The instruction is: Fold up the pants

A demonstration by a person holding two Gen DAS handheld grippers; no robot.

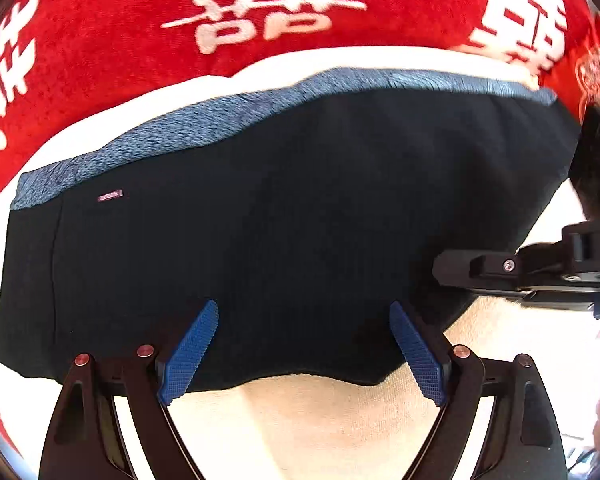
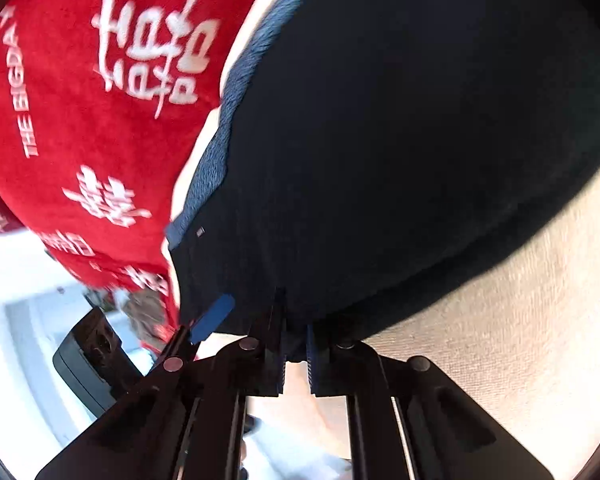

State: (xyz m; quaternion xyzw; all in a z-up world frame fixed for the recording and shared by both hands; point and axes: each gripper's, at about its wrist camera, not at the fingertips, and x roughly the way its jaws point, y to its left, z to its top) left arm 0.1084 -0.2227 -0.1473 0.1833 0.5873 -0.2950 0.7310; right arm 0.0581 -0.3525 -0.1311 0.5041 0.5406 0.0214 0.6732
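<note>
Dark navy pants (image 1: 260, 220) lie folded on a cream cloth (image 1: 320, 432), their blue ribbed waistband (image 1: 172, 140) along the far side. My left gripper (image 1: 303, 306) hangs over the near edge of the pants, open, with nothing between its blue pads (image 1: 188, 352). My right gripper (image 1: 440, 270) comes in from the right at the pants' right edge. In the right wrist view the right gripper (image 2: 296, 320) has its jaws nearly together, pinching the dark hem of the pants (image 2: 400, 140). One blue pad of the left gripper (image 2: 214, 316) shows to its left.
A red plush blanket (image 1: 120, 40) with white characters lies beyond the pants, and it also fills the left of the right wrist view (image 2: 60, 120). Cream cloth (image 2: 500, 300) extends to the right of the pants. A pale floor (image 2: 20, 280) shows at the lower left.
</note>
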